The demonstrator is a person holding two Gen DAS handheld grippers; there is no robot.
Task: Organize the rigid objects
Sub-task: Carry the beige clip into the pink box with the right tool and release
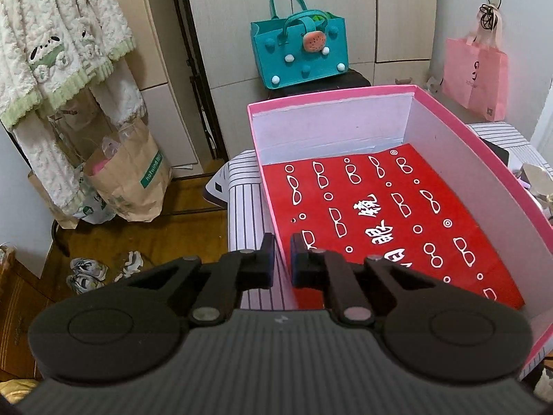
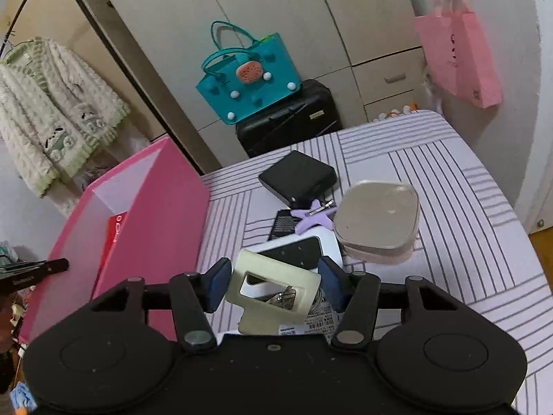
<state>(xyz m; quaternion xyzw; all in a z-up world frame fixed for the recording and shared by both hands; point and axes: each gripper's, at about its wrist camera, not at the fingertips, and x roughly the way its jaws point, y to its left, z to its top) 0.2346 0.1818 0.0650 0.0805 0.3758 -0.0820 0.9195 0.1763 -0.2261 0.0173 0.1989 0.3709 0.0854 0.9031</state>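
Observation:
A pink open box (image 1: 446, 128) rests on the striped bedspread, with a red sheet (image 1: 380, 214) printed with white glasses lying flat inside. My left gripper (image 1: 283, 254) is shut on the box's near left wall, one finger outside and one inside. In the right wrist view the same pink box (image 2: 155, 207) stands at the left. My right gripper (image 2: 274, 278) is shut on a cream rectangular frame piece (image 2: 276, 273), held tilted just above the bedspread. Behind it lie a white device with a dark screen (image 2: 297, 252), a purple star-shaped item (image 2: 309, 216), a black box (image 2: 299, 176) and a beige lidded container (image 2: 378, 219).
A teal felt bag (image 2: 242, 83) sits on a black suitcase (image 2: 290, 117) beyond the bed (image 2: 449, 186). A pink paper bag (image 2: 459, 55) hangs on the right wall. Brown paper bags (image 1: 131, 180), shoes (image 1: 86, 269) and a hanging fleece coat (image 1: 55, 45) fill the floor side at the left.

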